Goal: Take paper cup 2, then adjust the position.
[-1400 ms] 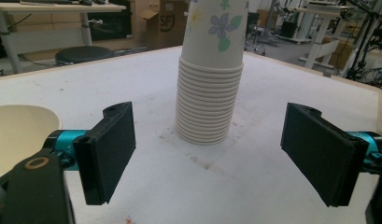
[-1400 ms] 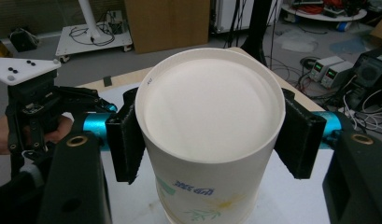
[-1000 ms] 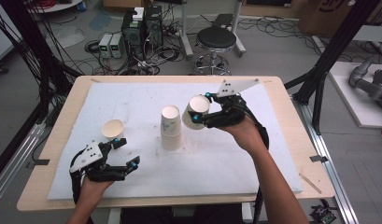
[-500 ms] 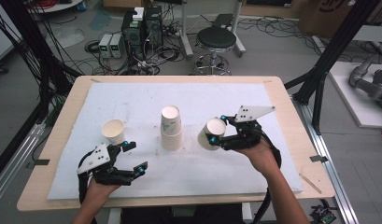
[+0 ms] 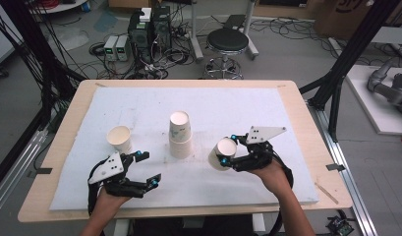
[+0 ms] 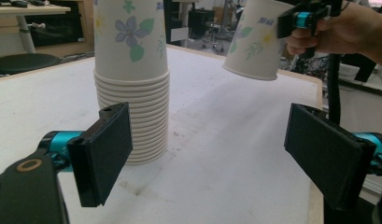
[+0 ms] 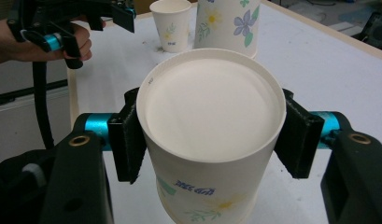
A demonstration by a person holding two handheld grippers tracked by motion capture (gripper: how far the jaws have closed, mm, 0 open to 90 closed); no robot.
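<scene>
A stack of flowered paper cups (image 5: 180,132) (image 6: 131,79) stands mouth-down at the middle of the white mat. A single cup (image 5: 119,138) (image 7: 171,23) stands upright to its left. My right gripper (image 5: 228,149) (image 7: 211,135) is shut on another paper cup (image 5: 224,153) (image 7: 212,121) (image 6: 254,42), with a pad on each side of its wall below the rim. That cup is tilted and hangs just above the mat, right of the stack. My left gripper (image 5: 150,168) (image 6: 207,158) stands open with nothing between its pads, low at the front left, pointing toward the stack.
The white mat (image 5: 267,105) covers most of the wooden table (image 5: 306,123). Black frame poles (image 5: 336,83) rise at both sides. A stool (image 5: 228,42) and electronics (image 5: 149,24) stand on the floor beyond the far edge.
My right gripper has carried its cup down and back toward the person, away from the top of the stack. The left gripper has hardly moved.
</scene>
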